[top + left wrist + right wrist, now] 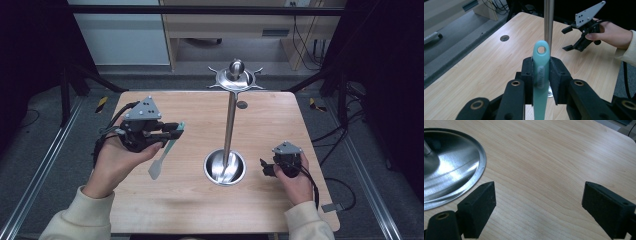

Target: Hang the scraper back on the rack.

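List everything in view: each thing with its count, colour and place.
Table: one, light wood, centre of the high view.
Stand: one, shiny steel, upright pole on a round base at the table's middle, hooks around its top.
Spatula: one, pale teal, clamped by its handle in the left gripper, blade hanging down toward the table.
Left gripper: one, black, shut on the spatula, raised above the table's left side.
Right gripper: one, black, jaws wide apart, low over the table right of the stand's base.

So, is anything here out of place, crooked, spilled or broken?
Nothing stands out. The metal stand is upright on the wooden table, with no spill or damage visible. The left gripper is shut on the teal spatula; the right gripper is open over bare wood.
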Tool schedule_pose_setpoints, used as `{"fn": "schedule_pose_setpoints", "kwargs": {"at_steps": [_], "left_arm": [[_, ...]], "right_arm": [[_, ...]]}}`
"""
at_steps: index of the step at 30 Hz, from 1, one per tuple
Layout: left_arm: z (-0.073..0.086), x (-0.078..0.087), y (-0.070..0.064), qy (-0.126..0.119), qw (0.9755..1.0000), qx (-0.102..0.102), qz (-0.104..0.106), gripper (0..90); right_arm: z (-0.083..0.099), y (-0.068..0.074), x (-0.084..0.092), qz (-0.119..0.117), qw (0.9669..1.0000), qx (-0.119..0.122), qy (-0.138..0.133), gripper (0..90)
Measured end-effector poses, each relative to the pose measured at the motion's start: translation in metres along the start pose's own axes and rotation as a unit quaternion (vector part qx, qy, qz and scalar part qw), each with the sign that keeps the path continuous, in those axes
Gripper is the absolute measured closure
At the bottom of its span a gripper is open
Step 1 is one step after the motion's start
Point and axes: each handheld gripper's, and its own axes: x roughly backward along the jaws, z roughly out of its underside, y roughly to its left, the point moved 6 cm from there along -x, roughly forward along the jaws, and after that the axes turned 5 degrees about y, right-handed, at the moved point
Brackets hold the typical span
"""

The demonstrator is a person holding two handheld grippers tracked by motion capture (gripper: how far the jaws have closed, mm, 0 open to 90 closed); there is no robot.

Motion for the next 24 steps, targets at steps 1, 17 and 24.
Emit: {"fn": "schedule_pose_setpoints", "kwargs": {"at_steps": [1, 17, 24], "left_arm": [[-0.001, 0.000, 0.000, -0.001, 1.0000, 0.000, -0.001, 74.6], [-0.022, 0.002, -0.001, -0.009, 0.9999, -0.007, -0.008, 74.6], [-0.032, 0.002, -0.001, -0.011, 0.9998, -0.010, -0.012, 74.5]], "right_arm": [[0.000, 0.000, 0.000, 0.000, 1.0000, 0.001, 0.000, 12.3], [0.001, 0.000, -0.001, -0.008, 0.9999, -0.006, 0.006, 14.6], [0.000, -0.001, 0.000, -0.003, 1.0000, -0.006, 0.004, 12.1]]}}
